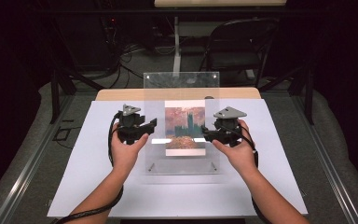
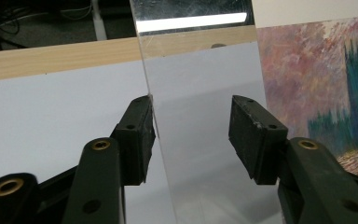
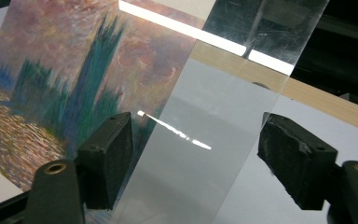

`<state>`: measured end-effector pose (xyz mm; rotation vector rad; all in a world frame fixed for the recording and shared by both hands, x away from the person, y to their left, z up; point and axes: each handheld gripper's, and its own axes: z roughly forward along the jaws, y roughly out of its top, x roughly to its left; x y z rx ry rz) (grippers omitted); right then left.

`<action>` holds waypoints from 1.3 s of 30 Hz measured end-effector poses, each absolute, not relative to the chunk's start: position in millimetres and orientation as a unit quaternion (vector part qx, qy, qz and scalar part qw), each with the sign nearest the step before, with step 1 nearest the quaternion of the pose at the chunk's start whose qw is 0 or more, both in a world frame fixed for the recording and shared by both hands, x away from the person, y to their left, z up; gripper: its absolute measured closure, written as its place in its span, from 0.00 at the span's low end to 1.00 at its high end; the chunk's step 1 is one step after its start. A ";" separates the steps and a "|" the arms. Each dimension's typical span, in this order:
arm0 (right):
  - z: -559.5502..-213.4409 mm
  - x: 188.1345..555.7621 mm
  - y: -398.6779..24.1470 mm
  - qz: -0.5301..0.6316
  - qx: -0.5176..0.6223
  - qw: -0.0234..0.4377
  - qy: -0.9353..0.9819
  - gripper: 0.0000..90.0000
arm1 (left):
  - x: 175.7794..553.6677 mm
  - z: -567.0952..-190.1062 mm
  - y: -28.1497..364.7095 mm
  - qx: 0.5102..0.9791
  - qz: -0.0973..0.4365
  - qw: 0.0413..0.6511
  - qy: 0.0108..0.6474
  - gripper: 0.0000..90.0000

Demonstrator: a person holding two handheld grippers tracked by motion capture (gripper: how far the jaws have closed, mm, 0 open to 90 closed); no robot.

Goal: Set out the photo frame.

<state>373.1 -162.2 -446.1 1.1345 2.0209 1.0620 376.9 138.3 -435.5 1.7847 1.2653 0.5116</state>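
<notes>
A clear acrylic panel (image 1: 182, 84) with small studs at its corners rises tilted over a painted print (image 1: 185, 123) of teal towers under a pink sky. What holds the panel up I cannot tell. My left gripper (image 1: 151, 126) is at the panel's left edge and my right gripper (image 1: 206, 133) at its right edge. In the left gripper view the jaws (image 2: 192, 102) stand apart across the panel (image 2: 200, 70), one at its edge, with the print (image 2: 317, 70) to the right. In the right gripper view the jaws (image 3: 196, 119) straddle the panel's (image 3: 223, 107) edge without pressing on it, beside the print (image 3: 74, 70).
A white board (image 1: 98, 163) covers the wooden table (image 1: 121, 94). Beyond the far edge are a folding chair (image 1: 237, 46), a table leg and cables on the floor. Metal rails run along both sides of the table.
</notes>
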 end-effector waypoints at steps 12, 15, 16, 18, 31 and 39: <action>-441.0 343.9 -166.8 0.409 0.413 0.325 0.746 0.45 | 349.2 -432.8 145.9 0.707 0.218 0.457 0.493 0.66; -440.4 338.2 -168.1 0.409 0.409 0.330 0.746 0.47 | 344.7 -432.5 146.6 0.708 0.222 0.459 0.488 0.68; -440.2 337.1 -168.3 0.409 0.407 0.332 0.746 0.48 | 342.4 -432.7 146.7 0.708 0.224 0.461 0.487 0.68; -439.9 331.9 -169.0 0.410 0.404 0.336 0.745 0.50 | 337.7 -432.4 148.4 0.708 0.225 0.462 0.484 0.69; -436.8 306.1 -172.3 0.414 0.394 0.347 0.743 0.58 | 311.0 -433.9 154.0 0.700 0.230 0.481 0.476 0.76; -437.0 291.9 -177.3 0.430 0.394 0.339 0.738 0.62 | 299.7 -436.5 156.7 0.696 0.226 0.494 0.470 0.77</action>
